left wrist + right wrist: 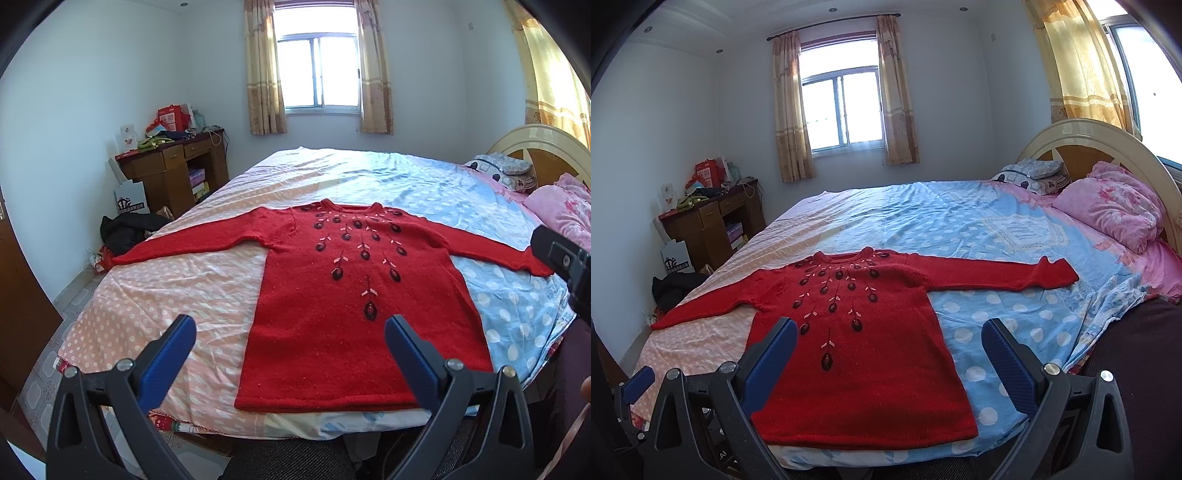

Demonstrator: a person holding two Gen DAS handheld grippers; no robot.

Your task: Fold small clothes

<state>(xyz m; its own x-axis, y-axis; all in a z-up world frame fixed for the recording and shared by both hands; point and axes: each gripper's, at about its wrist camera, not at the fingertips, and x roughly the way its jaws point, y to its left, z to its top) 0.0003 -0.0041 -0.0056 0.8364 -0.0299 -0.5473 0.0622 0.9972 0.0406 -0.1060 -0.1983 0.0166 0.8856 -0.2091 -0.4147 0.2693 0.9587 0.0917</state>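
A red knitted sweater (332, 295) with dark embroidered flowers lies flat, front up, on the bed, both sleeves spread out to the sides and its hem at the near edge. It also shows in the right wrist view (864, 332). My left gripper (290, 332) is open and empty, held above the sweater's lower half. My right gripper (890, 332) is open and empty, held above the sweater's lower right side. The right gripper's body shows at the right edge of the left wrist view (565, 262). The left gripper shows at the lower left of the right wrist view (639, 384).
The bed (177, 295) has a pink and blue polka-dot sheet. Pink pillows (1108, 214) and a headboard (1089, 140) are at the right. A cluttered wooden desk (173, 170) and dark clothes (125, 229) on the floor are to the left.
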